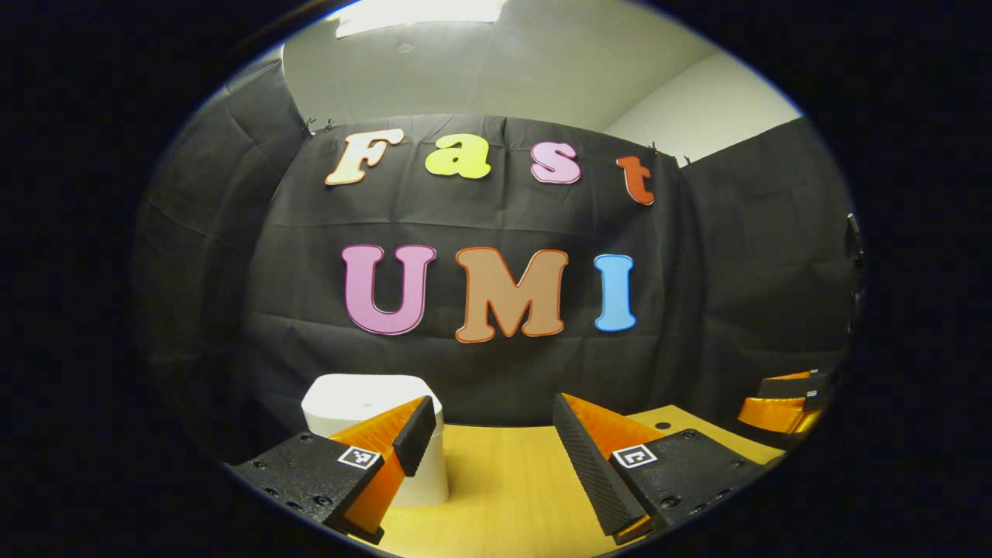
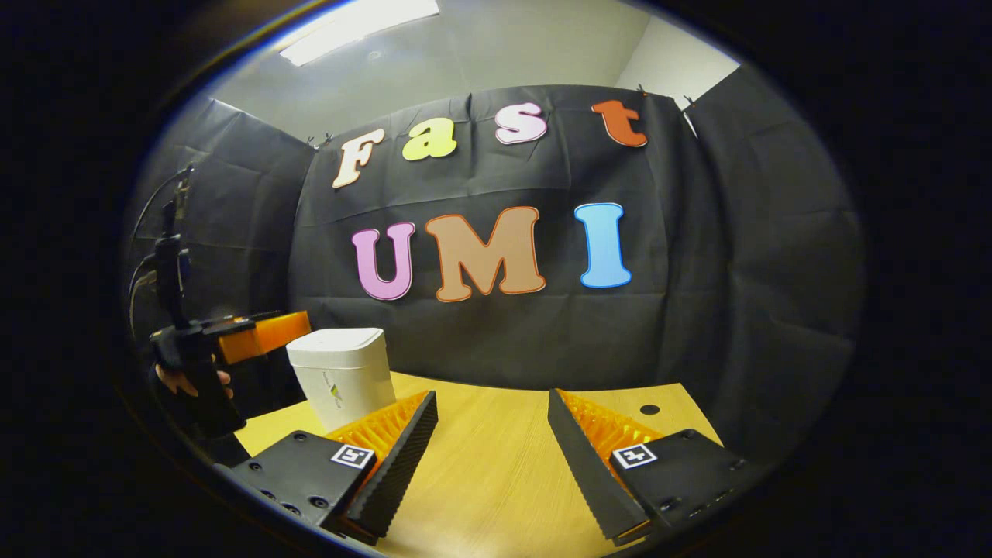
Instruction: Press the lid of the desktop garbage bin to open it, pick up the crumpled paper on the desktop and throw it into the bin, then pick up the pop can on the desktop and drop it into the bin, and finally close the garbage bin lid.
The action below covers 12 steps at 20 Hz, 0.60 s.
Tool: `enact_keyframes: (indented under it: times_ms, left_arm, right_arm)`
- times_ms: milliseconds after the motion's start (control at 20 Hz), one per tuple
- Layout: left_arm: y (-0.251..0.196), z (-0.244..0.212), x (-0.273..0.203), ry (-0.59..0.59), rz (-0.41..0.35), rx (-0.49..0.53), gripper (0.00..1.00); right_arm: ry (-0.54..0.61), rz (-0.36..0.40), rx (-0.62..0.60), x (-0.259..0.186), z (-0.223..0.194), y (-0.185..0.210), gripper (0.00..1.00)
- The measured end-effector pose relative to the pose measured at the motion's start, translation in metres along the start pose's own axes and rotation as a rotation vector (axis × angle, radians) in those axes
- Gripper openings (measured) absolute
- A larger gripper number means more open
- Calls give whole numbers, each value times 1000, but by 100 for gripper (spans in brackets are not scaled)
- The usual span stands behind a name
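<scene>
A white garbage bin with its lid down stands on the wooden desk, partly behind the left finger of my left gripper. That gripper is open and holds nothing. In the right gripper view the same bin stands at the left of the desk, lid down. My right gripper is open, with bare desk between its fingers. The left gripper hangs in a hand at the far left, level with the bin's top. The right gripper shows at the right edge of the left gripper view.
Black cloth walls close the booth behind and on both sides of the desk. A small round hole lies in the desk's far right corner. A hand holds the left gripper's handle beside the desk's left edge.
</scene>
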<state>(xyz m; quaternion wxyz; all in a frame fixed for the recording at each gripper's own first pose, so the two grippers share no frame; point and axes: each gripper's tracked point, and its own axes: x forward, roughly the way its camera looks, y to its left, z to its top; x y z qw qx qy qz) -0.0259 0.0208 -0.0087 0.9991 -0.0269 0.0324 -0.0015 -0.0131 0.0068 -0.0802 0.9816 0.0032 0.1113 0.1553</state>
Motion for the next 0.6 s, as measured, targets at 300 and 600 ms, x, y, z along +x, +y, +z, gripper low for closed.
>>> enact_keyframes:
  times_ms: [300,600]
  left_arm:
    - [-25,-7,-16,10,-78,-63,93]
    - [-16,-10,-20,34,-99,-72,93]
  right_arm:
    - [-46,-86,32,-13,6,15,95]
    - [-58,-136,26,-30,8,14,95]
